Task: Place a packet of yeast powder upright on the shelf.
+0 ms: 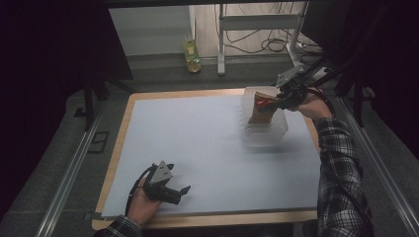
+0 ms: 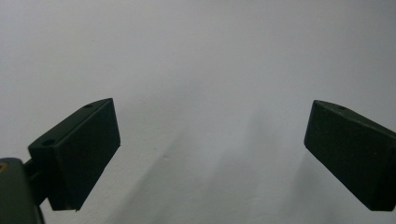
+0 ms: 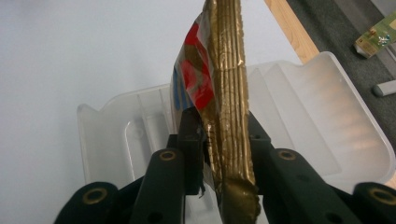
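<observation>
1. We look down on a worktop (image 1: 197, 143) covered by a pale sheet, with a wooden edge showing around it.
2. Our left hand (image 1: 143, 205) rests near the front left corner of the worktop and holds the left gripper (image 1: 184, 191) low over the sheet.
3. In the left gripper view, the two black fingers (image 2: 77, 154) stand wide apart with bare sheet between them. They clasp nothing.
4. Our right hand (image 1: 311, 106) is at the far right of the worktop, with a plaid sleeve (image 1: 338, 163) trailing back toward us.
5. The right gripper (image 1: 269, 103) reaches leftward over a clear plastic tub (image 1: 264, 133) that sits near the far right corner of the worktop.
6. The right gripper's fingers (image 3: 189, 135) are clamped on a gold foil packet (image 3: 224, 102) with red and blue print on one face.
7. In the right gripper view, the packet stands on edge between the fingers, its crimped gold seam (image 3: 229, 56) toward the camera. The pads sit against both sides of it.
8. The packet is above the tub's open inside, between its walls. We cannot tell whether its lower end touches the tub's floor.
9. Beyond the far edge of the worktop, a yellowish bottle (image 1: 191, 54) stands on the floor near the legs of a metal frame (image 1: 257, 34) with loose cables (image 1: 267, 44).
</observation>
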Action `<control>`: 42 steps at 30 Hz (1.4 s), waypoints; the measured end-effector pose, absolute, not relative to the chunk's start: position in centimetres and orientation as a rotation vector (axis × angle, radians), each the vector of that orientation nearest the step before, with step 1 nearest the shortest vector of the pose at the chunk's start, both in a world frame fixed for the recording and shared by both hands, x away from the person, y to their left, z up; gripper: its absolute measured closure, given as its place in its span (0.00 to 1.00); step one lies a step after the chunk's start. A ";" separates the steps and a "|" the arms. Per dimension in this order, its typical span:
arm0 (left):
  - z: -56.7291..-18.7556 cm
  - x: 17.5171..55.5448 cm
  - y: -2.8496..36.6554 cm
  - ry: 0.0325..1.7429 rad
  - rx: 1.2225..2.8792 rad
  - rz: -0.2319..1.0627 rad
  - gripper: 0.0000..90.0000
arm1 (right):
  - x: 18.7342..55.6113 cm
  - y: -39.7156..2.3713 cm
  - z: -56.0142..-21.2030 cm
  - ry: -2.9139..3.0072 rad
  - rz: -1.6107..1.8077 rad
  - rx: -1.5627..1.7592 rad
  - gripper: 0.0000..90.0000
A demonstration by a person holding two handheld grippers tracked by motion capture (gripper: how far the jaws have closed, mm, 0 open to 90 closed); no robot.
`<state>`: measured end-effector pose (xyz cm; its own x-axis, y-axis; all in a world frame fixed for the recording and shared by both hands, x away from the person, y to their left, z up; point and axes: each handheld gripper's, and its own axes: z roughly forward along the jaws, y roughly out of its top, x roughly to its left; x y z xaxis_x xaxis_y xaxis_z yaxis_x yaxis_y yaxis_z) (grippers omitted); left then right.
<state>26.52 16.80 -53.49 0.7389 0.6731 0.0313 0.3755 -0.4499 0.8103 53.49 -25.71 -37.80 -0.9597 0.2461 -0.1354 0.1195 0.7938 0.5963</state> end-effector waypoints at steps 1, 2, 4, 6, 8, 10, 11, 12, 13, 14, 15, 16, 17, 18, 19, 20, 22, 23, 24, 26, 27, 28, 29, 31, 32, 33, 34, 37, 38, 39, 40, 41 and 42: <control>-53.5 26.5 16.8 0.788 2.087 0.445 0.04 | 53.4 -25.7 -37.8 2.775 0.907 0.289 0.79; -53.5 26.6 16.8 0.789 2.087 0.445 0.04 | 53.4 -25.8 -37.7 2.770 0.902 0.293 0.76; -53.5 26.6 16.8 0.789 2.089 0.443 0.04 | 53.2 -25.8 -37.7 2.770 0.916 0.304 0.72; -53.5 26.5 16.8 0.789 2.089 0.444 0.04 | 53.0 -25.7 -37.5 2.753 0.930 0.301 0.68; -53.5 26.5 16.7 0.789 2.090 0.446 0.04 | 52.8 -25.7 -37.4 2.742 0.940 0.309 0.64; -53.5 26.5 16.7 0.789 2.090 0.446 0.04 | 52.6 -25.6 -37.2 2.730 0.955 0.310 0.60; -53.5 26.5 16.7 0.789 2.089 0.446 0.04 | 52.4 -25.6 -37.2 2.728 0.956 0.318 0.58; -53.5 26.5 16.7 0.790 2.089 0.447 0.04 | 52.3 -25.6 -37.1 2.723 0.959 0.319 0.55; -53.5 26.5 16.7 0.792 2.085 0.446 0.04 | 52.2 -25.5 -37.0 2.716 0.959 0.322 0.52; -53.5 26.5 16.7 0.792 2.085 0.446 0.04 | 52.1 -25.5 -36.9 2.708 0.962 0.333 0.50; -53.5 26.5 16.7 0.792 2.087 0.445 0.04 | 52.1 -25.5 -36.7 2.704 0.969 0.339 0.48; -53.5 26.5 16.7 0.791 2.088 0.446 0.04 | 51.9 -25.5 -36.6 2.699 0.978 0.352 0.46; -53.5 26.5 16.6 0.790 2.088 0.446 0.04 | 51.9 -25.4 -36.5 2.694 0.994 0.352 0.42; -53.5 26.5 16.7 0.787 2.093 0.447 0.04 | 51.8 -25.4 -36.4 2.694 1.010 0.365 0.38; -53.5 26.5 16.6 0.787 2.093 0.447 0.04 | 51.7 -25.4 -36.3 2.695 1.027 0.381 0.35; -53.5 26.5 16.6 0.787 2.094 0.447 0.04 | 51.5 -25.4 -36.3 2.686 1.034 0.388 0.33; -53.5 26.5 16.6 0.785 2.096 0.448 0.04 | 51.3 -25.4 -36.2 2.670 1.037 0.400 0.29; -53.5 26.5 16.6 0.785 2.097 0.449 0.04 | 51.2 -25.5 -36.2 2.667 1.042 0.405 0.27; -53.5 26.5 16.6 0.785 2.098 0.449 0.04 | 51.0 -25.5 -36.2 2.658 1.043 0.410 0.25; -53.5 26.5 16.6 0.784 2.100 0.450 0.04 | 50.8 -25.6 -36.2 2.645 1.068 0.422 0.21; -53.5 26.5 16.6 0.783 2.103 0.451 0.04 | 50.7 -25.6 -36.1 2.643 1.080 0.430 0.19; -53.5 26.5 16.5 0.783 2.103 0.451 0.04 | 50.5 -25.6 -36.1 2.637 1.088 0.435 0.17; -53.5 26.5 16.5 0.783 2.105 0.452 0.04 | 50.4 -25.6 -36.0 2.633 1.087 0.442 0.16; -53.5 26.5 16.5 0.783 2.105 0.453 0.04 | 50.1 -25.6 -36.0 2.640 1.105 0.451 0.11; -53.5 26.5 16.5 0.782 2.105 0.453 0.04 | 49.9 -25.6 -36.0 2.644 1.104 0.452 0.10; -53.5 26.5 16.5 0.782 2.105 0.452 0.04 | 49.8 -25.5 -35.9 2.637 1.097 0.448 0.09; -53.5 26.5 16.5 0.782 2.106 0.452 0.04 | 49.6 -25.4 -35.9 2.636 1.101 0.449 0.08; -53.5 26.5 16.5 0.781 2.107 0.451 0.04 | 49.1 -25.3 -35.7 2.613 1.129 0.459 0.06; -53.5 26.5 16.5 0.781 2.107 0.452 0.04 | 48.9 -25.3 -35.6 2.610 1.133 0.465 0.06; -53.5 26.5 16.5 0.781 2.107 0.452 0.04 | 48.8 -25.3 -35.6 2.603 1.131 0.473 0.06; -53.5 26.5 16.5 0.781 2.107 0.452 0.04 | 48.7 -25.3 -35.6 2.597 1.128 0.475 0.05; -53.5 26.5 16.5 0.781 2.107 0.452 0.04 | 48.5 -25.4 -35.5 2.599 1.134 0.475 0.05; -53.5 26.5 16.5 0.781 2.107 0.452 0.04 | 48.4 -25.5 -35.5 2.593 1.127 0.479 0.05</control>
